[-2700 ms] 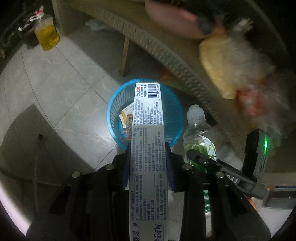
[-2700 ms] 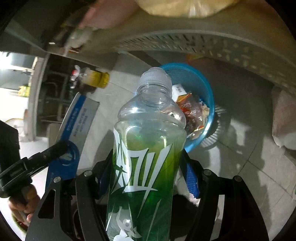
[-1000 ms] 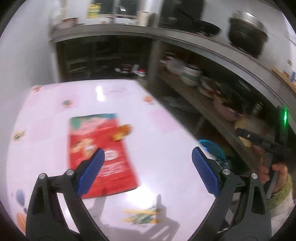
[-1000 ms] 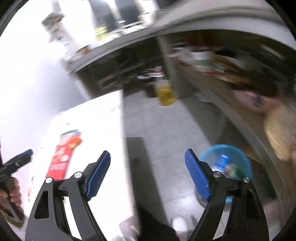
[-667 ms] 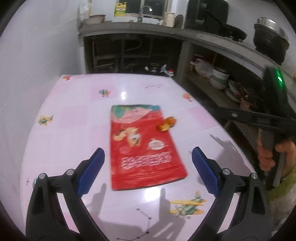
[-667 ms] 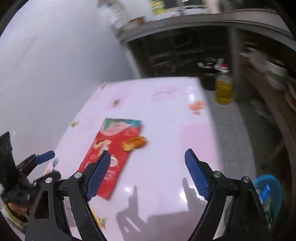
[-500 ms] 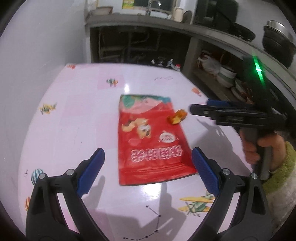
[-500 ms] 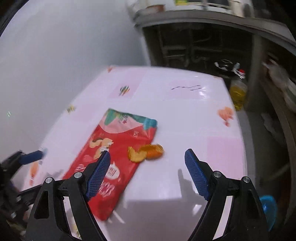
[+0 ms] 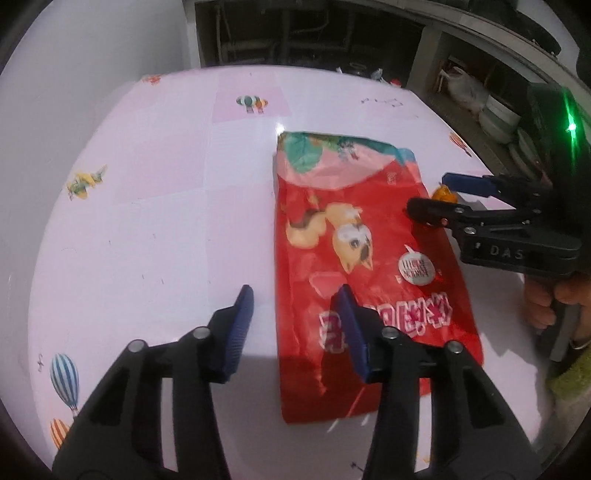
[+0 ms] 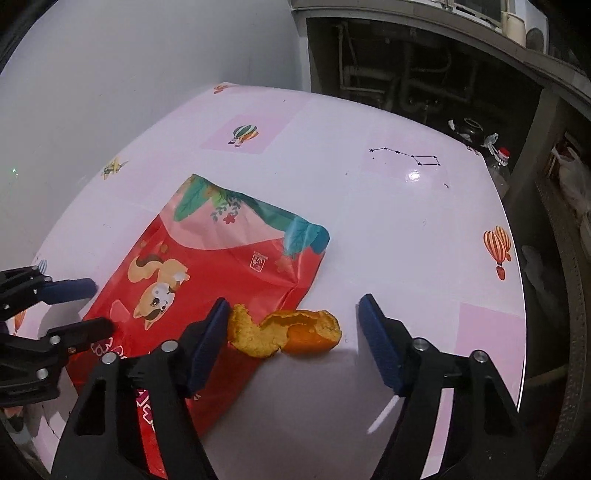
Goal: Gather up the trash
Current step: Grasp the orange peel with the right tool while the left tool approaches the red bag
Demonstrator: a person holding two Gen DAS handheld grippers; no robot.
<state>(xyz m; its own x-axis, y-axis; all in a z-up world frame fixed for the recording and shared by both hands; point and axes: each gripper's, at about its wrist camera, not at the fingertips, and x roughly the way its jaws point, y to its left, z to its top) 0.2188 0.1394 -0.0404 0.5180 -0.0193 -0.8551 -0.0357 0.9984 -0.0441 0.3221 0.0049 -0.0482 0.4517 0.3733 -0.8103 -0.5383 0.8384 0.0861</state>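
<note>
Risk of pinching only surface: left gripper (image 9: pixel 293 310) half-closed, just narrowing astride red snack bag (image 9: pixel 369 266) edge, holding nothing; right gripper (image 10: pixel 293 325) wider, also narrowing, empty, orange peel (image 10: pixel 284 332) between its jaws, may skid away.

A home kitchen: beyond the claws, a concrete counter (image 10: pixel 443 22) with bare pipes (image 10: pixel 410 88) beneath, stacked bowls (image 9: pixel 498 118) on a side shelf, and a pink table (image 10: pixel 388 221) printed with balloons.
</note>
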